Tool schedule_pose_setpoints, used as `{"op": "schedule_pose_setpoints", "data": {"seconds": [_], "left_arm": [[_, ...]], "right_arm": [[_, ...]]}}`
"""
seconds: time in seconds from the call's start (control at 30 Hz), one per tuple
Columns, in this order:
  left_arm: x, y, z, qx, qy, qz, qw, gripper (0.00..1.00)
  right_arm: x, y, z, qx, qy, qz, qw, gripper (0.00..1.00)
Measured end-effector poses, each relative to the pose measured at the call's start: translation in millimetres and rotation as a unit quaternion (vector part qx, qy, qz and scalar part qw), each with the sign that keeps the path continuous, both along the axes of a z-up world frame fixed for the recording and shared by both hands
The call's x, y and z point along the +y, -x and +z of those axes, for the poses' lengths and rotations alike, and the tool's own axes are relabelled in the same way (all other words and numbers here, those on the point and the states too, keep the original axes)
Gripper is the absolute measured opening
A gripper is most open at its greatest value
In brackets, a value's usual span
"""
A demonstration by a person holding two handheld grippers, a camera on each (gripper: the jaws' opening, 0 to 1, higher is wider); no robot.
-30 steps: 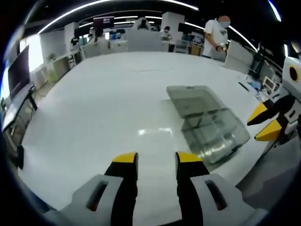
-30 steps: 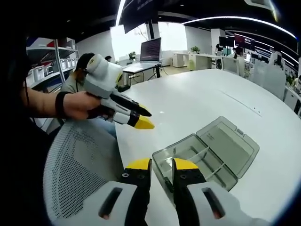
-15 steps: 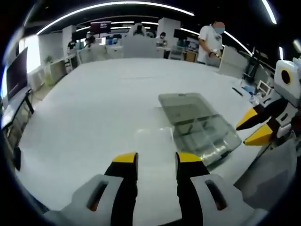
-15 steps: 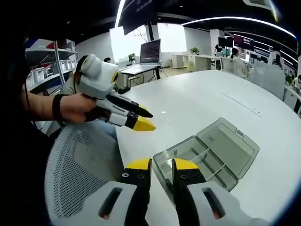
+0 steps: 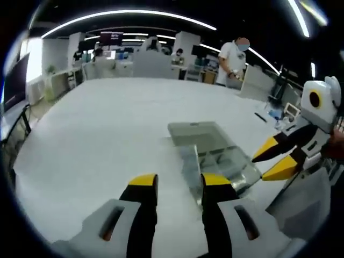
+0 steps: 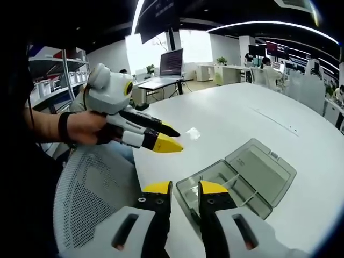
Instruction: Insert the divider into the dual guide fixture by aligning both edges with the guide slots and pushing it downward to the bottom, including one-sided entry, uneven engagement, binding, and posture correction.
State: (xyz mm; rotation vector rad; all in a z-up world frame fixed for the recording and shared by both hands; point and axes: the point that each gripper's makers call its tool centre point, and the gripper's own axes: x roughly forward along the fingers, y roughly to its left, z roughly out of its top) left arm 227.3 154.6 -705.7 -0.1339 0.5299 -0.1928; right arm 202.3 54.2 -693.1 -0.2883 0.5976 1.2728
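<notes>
1. Hovering over the near edge of the white table (image 5: 97, 140), the left gripper (image 5: 179, 181) has its yellow-tipped jaws a narrow gap apart and nothing between them; they touch nothing.
2. Just ahead of that gripper and a little to its right lies the clear plastic box (image 5: 215, 156), lid swung flat open on the far side; its near corner sits close to the right jaw tip.
3. Seen from the right gripper view, the right gripper (image 6: 179, 186) is likewise slightly parted and empty, jaw tips above the near rim of the box (image 6: 236, 180).
4. Thin partitions show inside the tray of the box; I cannot tell which one is the divider or whether it is seated.
5. Off to the right of the left gripper, the right gripper (image 5: 271, 158) hangs beside the box's right edge, jaws parted and empty.
6. Left of the right gripper, a hand (image 6: 86, 128) holds the left gripper (image 6: 169, 137) above a mesh chair back (image 6: 91, 199), its tips over the table edge.
7. Compared with a second ago, the box lies nearer the left gripper's jaws and the right gripper reaches further into that view; both jaw gaps look unchanged.
8. Beyond the table, a person (image 5: 232, 56) stands.
</notes>
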Motion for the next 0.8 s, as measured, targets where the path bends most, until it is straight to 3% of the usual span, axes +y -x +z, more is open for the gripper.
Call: {"op": "schedule_pose_setpoints", "data": {"seconds": [0.37, 0.5, 0.8], "left_arm": [[-15.4, 2.6, 8.7, -0.019, 0.019, -0.018, 0.9995, 0.29], [-19.0, 3.4, 8.7, -0.020, 0.030, -0.021, 0.9991, 0.29], [-27.6, 5.0, 17.1, -0.039, 0.043, -0.032, 0.9978, 0.29]], "right_arm": [[-0.4, -4.2, 6.2, 0.010, -0.020, -0.020, 0.9995, 0.16], [1.2, -7.2, 14.4, 0.023, -0.048, -0.037, 0.9979, 0.15], [3.0, -12.1, 21.2, 0.027, -0.069, -0.058, 0.9955, 0.16]]}}
